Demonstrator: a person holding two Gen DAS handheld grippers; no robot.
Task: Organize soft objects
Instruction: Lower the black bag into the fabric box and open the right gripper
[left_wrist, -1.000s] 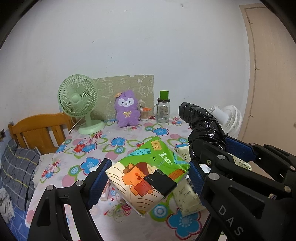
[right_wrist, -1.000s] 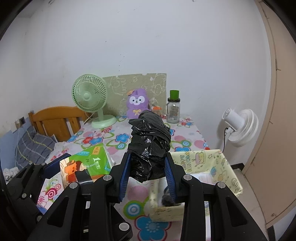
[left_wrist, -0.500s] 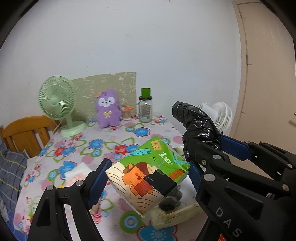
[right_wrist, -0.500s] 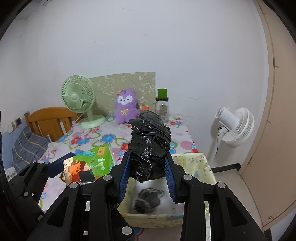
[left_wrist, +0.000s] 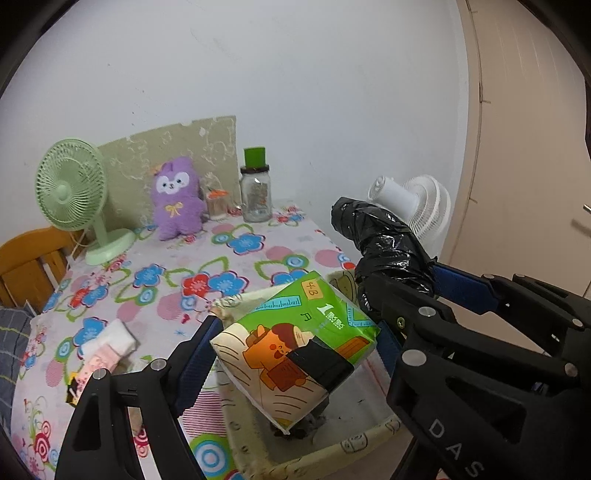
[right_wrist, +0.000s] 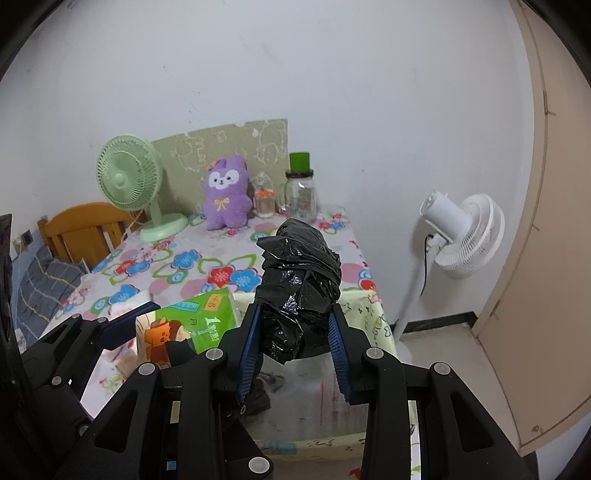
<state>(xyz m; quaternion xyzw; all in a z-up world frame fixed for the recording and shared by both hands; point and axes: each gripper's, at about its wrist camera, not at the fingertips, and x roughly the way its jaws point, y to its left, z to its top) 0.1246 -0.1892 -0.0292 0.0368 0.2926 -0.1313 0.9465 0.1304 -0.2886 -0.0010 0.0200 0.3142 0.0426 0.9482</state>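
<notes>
My left gripper (left_wrist: 295, 347) clamps a green tissue pack (left_wrist: 295, 343) between its blue pads, jaws set wide around it; the pack hangs tilted above the fabric bin (left_wrist: 332, 443) at the table's near right corner; my right gripper (right_wrist: 295, 332) squeezes a black plastic bag bundle (right_wrist: 299, 291) in a narrower grip, and the bundle stands up out of the fingers, over the same bin; inside the bin I see one dark crumpled thing (right_wrist: 258, 395) on its pale floor, too blurred for me to name; the bin's walls are cream with doodle print; at the back of the flowered tablecloth (left_wrist: 155, 291) stands one clear bottle with a green cap (left_wrist: 255, 190), and beside it one small jar with an orange lid (right_wrist: 264, 203), whose contents I cannot make out; I count two fans, one green desk fan (left_wrist: 72, 192) on the table and one white fan (right_wrist: 461, 236) on a stand on the floor by the door; one purple plush (left_wrist: 177, 199) sits against a green board; a small stack of pink and white packets (left_wrist: 105, 345) lies on the cloth left of the pack; one wooden chair (right_wrist: 85, 229) stands at the far left
</notes>
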